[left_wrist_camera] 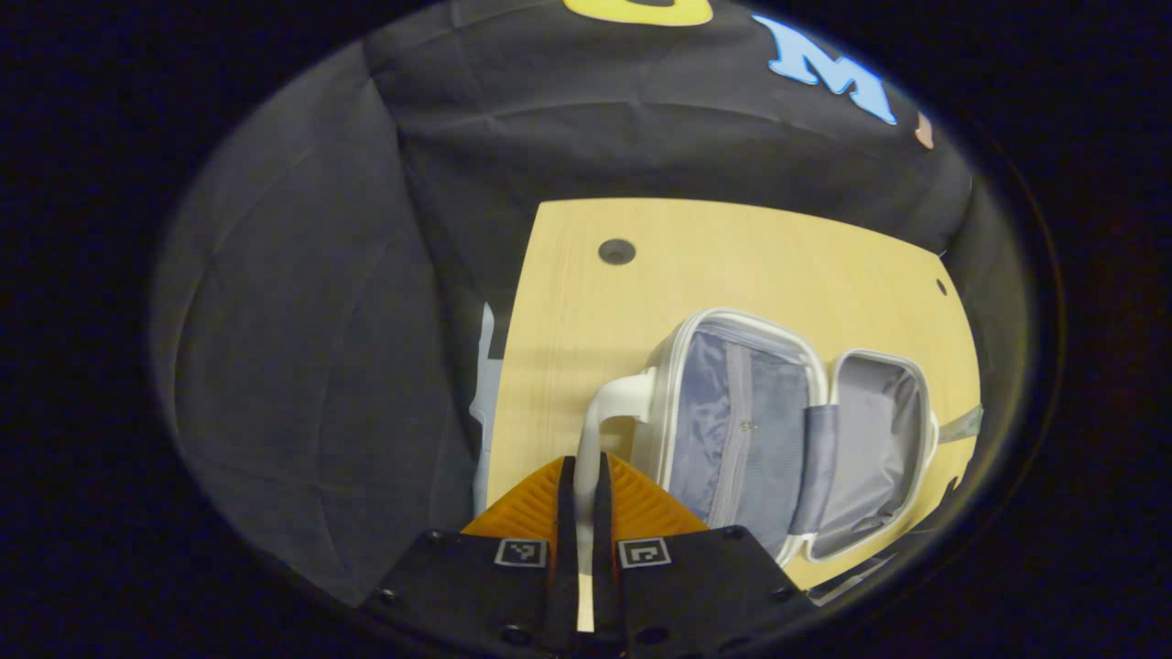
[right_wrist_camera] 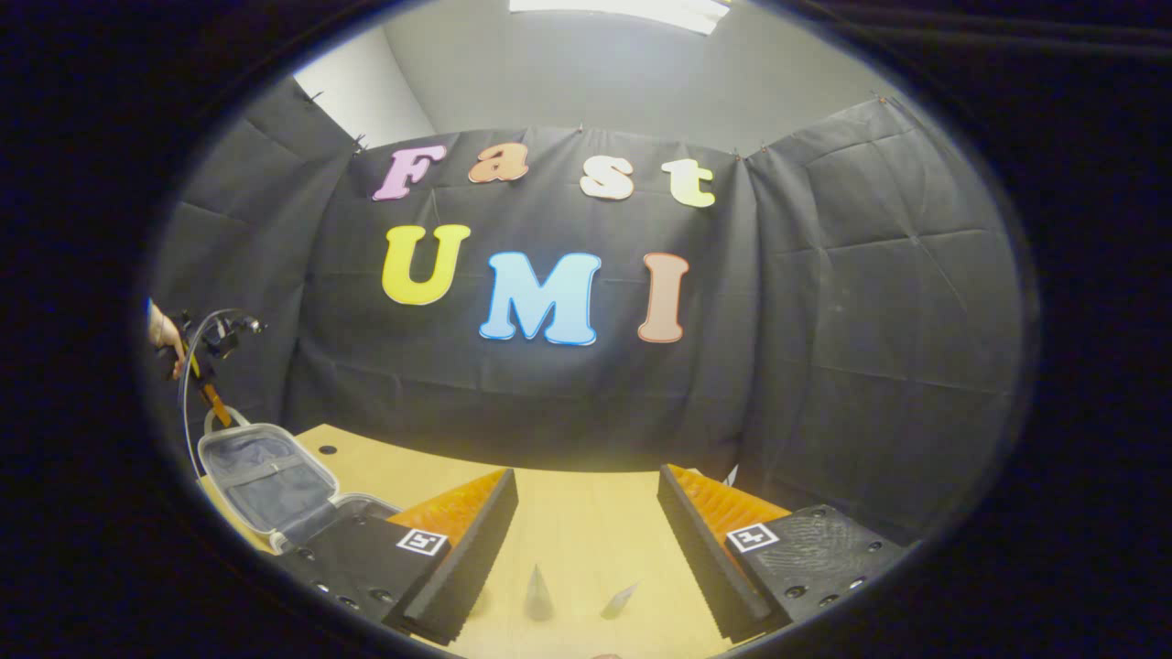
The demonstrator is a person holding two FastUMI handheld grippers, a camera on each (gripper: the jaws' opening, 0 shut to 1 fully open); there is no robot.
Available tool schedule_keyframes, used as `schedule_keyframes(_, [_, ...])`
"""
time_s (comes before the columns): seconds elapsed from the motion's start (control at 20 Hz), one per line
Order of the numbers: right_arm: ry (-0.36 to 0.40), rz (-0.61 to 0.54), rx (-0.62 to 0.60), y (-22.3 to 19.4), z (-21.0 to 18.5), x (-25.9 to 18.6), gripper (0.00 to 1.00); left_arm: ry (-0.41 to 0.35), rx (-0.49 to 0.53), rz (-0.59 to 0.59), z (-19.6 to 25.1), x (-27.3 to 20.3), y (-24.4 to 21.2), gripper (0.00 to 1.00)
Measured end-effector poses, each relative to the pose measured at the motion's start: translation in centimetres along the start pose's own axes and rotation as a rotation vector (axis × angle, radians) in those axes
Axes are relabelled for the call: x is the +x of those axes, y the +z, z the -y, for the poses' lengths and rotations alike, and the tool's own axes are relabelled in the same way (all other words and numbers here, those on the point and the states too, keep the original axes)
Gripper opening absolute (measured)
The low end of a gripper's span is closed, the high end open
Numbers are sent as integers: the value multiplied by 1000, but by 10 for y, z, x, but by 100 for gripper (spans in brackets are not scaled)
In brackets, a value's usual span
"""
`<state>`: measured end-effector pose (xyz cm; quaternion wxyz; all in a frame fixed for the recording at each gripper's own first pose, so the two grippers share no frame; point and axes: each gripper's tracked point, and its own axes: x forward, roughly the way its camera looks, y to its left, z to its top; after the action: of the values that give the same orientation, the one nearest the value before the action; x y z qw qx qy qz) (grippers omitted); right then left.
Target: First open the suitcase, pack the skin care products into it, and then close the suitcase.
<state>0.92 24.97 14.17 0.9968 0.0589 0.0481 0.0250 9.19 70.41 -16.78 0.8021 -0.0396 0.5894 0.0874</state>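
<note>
Left tongs [left_wrist_camera: 586,494] pinch the handle [left_wrist_camera: 615,403] of the open suitcase [left_wrist_camera: 787,430]; right tongs [right_wrist_camera: 586,522] spread, well apart above the worktop [right_wrist_camera: 586,540].

You see a pale wood-grain table [left_wrist_camera: 732,256], matt. Suitcase [left_wrist_camera: 787,430], lower right of the left gripper view: smooth white hard-plastic shell, sheeny grey fabric lining, smooth white plastic handle [left_wrist_camera: 609,407]. Booth wall [left_wrist_camera: 302,366]: matt creased cloth.

The suitcase [left_wrist_camera: 787,430] is small, white-edged, with grey lining. It lies fully open on the wooden table [left_wrist_camera: 732,256], its white handle [left_wrist_camera: 613,403] at nine o'clock of it.
</note>
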Motion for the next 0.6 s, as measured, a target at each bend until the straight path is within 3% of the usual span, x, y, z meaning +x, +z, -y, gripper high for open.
schedule_keyframes(0.35, [32,-83,3,-9,-17,6,94,-53,-139,4,-30,96,-38,14])
schedule_keyframes(0.6, [37,-102,-14,-16,-24,10,94,-42,-122,26,-40,105,-40,18])
